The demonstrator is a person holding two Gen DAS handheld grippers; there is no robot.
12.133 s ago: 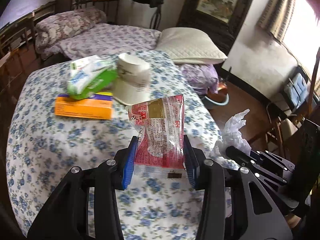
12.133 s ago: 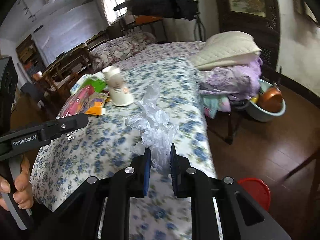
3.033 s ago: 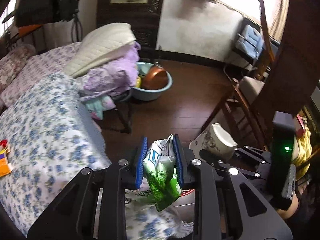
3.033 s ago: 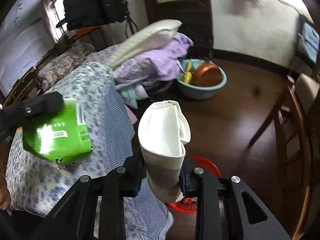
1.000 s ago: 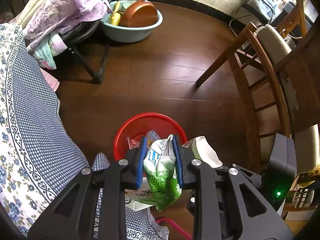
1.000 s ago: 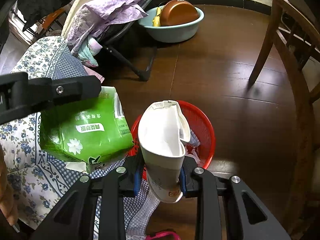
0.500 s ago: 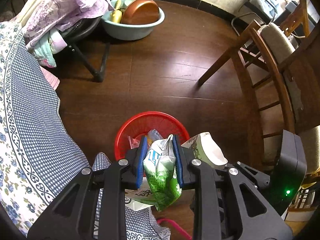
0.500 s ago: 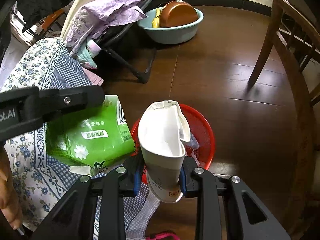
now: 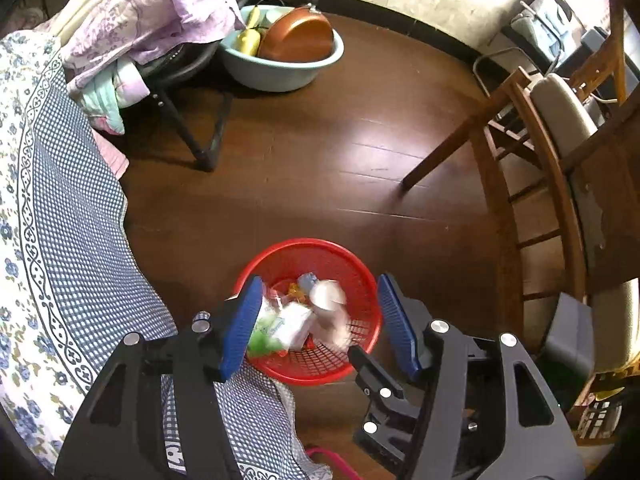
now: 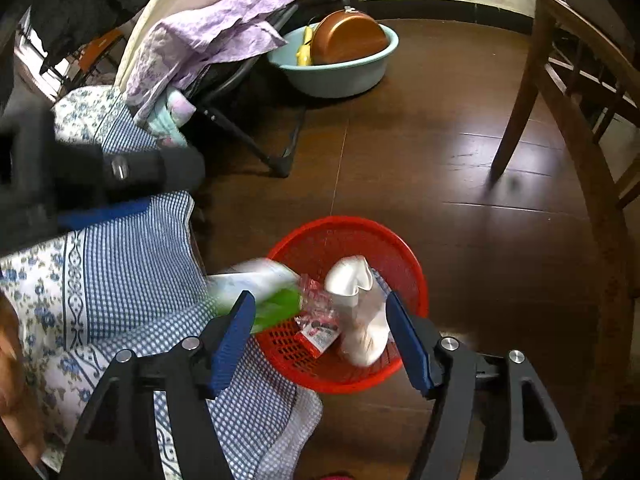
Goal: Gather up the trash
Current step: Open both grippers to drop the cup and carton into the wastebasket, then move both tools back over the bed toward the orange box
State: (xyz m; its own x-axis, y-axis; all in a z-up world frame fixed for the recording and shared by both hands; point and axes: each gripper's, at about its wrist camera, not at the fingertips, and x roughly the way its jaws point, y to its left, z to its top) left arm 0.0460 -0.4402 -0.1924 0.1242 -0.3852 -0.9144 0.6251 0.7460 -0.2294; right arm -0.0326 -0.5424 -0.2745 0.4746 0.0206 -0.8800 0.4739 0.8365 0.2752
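A lived-in home: dark wooden floor (image 9: 320, 168), wooden chair (image 9: 532, 152), laundry pile (image 10: 208, 36), washbasin (image 10: 340, 72), floral tablecloth (image 9: 48, 240).

The basket (image 10: 412, 280) sits on the floor (image 10: 440, 152) beside the bed (image 10: 120, 248); a cup (image 10: 352, 280) and pack (image 10: 276, 304) lie inside.

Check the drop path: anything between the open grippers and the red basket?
Nothing visible blocks it. Left gripper and right gripper are both open above the red basket; the green pack and paper cup, both motion-blurred, are at the basket opening. The tablecloth edge hangs beside its rim.
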